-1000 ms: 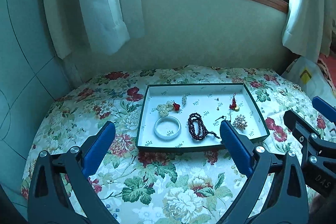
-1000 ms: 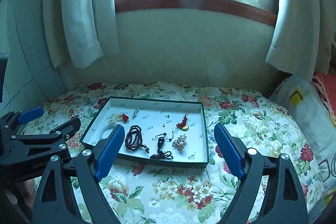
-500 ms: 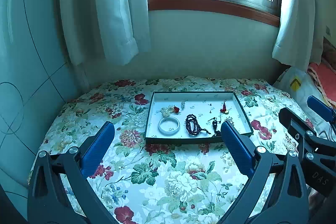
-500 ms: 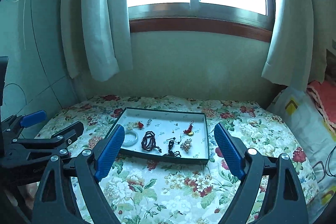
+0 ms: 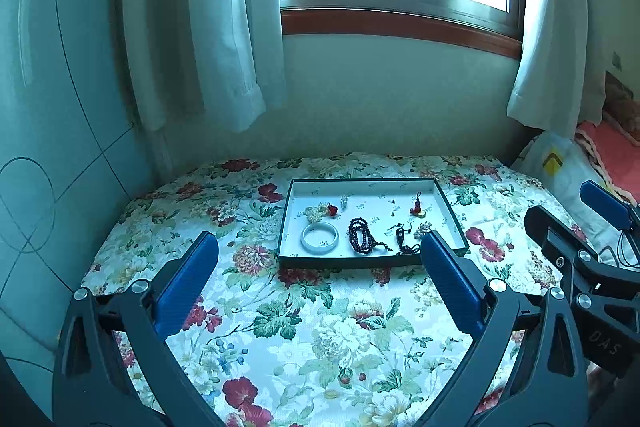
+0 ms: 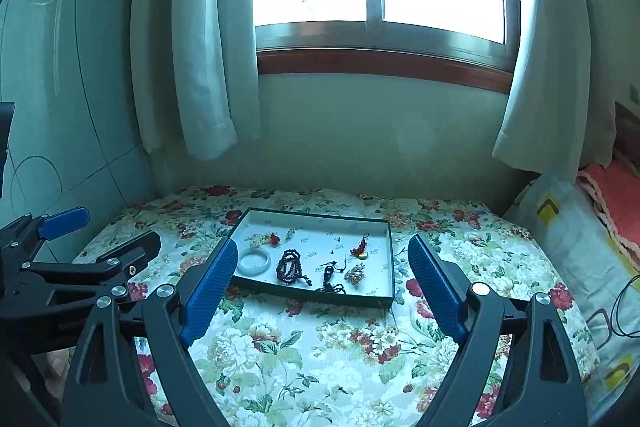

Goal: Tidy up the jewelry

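Floral quilt (image 5: 304,323), dark-rimmed tray (image 5: 448,215) ahead of both spread grippers, nothing held.

Tray lies straight ahead of the left gripper (image 5: 320,283) and ahead-left of the right gripper (image 6: 320,287), well apart from both, long axis crosswise. On its white card floor: smooth pale bangle (image 5: 319,237), coiled dark beads (image 5: 360,235), knotted black cord pendant (image 6: 330,273), gold cluster brooch (image 6: 355,273), red tassel charm (image 5: 417,205). By my reckoning the right sits nearer the brooch.
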A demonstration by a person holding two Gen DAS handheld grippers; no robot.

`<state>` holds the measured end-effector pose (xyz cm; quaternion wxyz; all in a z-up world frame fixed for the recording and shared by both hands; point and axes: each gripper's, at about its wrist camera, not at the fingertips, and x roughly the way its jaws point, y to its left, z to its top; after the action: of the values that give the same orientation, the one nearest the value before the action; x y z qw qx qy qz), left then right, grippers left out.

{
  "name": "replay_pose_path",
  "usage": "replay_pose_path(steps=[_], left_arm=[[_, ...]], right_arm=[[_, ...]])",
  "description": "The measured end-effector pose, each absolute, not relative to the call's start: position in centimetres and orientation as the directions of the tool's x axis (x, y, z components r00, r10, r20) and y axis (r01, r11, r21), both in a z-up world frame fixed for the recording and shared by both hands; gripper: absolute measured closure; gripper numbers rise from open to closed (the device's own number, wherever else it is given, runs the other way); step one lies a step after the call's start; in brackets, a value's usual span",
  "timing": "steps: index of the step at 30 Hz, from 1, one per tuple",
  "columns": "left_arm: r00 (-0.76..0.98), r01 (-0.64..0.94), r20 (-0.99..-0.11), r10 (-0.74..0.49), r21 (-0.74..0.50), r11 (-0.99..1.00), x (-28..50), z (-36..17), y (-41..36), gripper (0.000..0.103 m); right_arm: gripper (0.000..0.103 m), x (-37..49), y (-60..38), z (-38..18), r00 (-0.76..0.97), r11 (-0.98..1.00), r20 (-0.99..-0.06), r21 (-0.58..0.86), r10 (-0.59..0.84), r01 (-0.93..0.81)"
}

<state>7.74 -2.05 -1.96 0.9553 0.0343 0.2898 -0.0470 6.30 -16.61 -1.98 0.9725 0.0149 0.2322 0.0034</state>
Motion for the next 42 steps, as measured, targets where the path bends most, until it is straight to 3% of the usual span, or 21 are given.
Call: replay_pose_path(steps=[42], left_arm=[[0.849, 0.094, -0.525, -0.062, 0.033, 0.995, 5.3, -0.4, -1.1, 0.002]], right_arm=[[0.017, 4.0, -15.9, -0.5, 0.913, 1.000, -0.408, 0.017, 0.013, -0.007]])
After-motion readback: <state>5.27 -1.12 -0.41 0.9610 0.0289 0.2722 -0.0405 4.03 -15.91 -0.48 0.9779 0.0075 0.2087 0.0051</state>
